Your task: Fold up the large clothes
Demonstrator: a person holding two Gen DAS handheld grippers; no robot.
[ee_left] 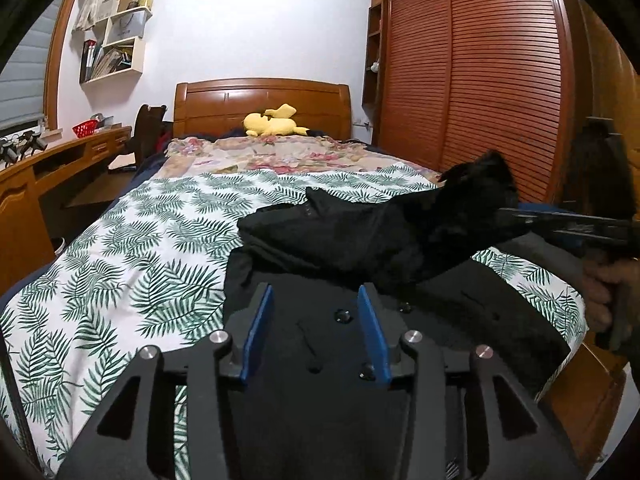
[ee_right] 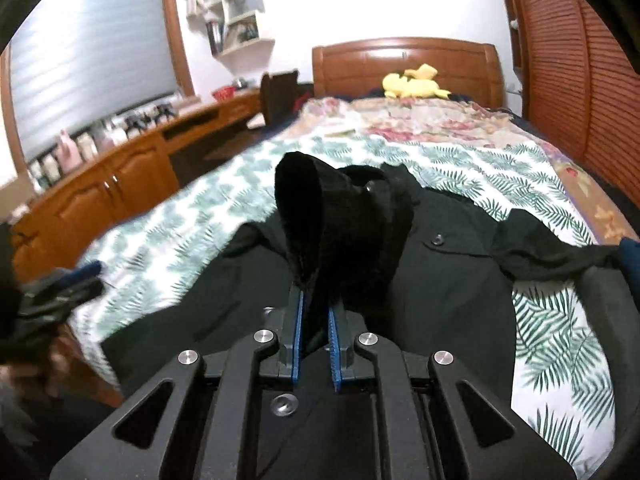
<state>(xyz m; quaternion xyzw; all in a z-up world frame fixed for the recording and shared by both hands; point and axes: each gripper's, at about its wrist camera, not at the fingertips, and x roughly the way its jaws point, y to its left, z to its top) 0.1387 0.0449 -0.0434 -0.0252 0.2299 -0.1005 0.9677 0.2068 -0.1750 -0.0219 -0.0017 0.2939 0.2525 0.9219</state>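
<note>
A large black coat [ee_left: 360, 240] with buttons lies on the leaf-print sheet at the near end of the bed; it also shows in the right wrist view [ee_right: 448, 280]. My left gripper [ee_left: 316, 320] is open and empty, its blue pads just above the coat's front. My right gripper [ee_right: 316, 320] is shut on the coat's furry black hood [ee_right: 340, 220] and holds it lifted above the coat body. The right gripper also shows at the right of the left wrist view [ee_left: 520, 220], pinching the hood.
The bed [ee_left: 120, 260] has a floral blanket [ee_left: 272, 152] and a yellow plush toy [ee_left: 272, 120] by the wooden headboard. A wooden desk [ee_left: 52, 168] and chair stand to the left. A louvred wardrobe [ee_left: 480, 80] stands to the right.
</note>
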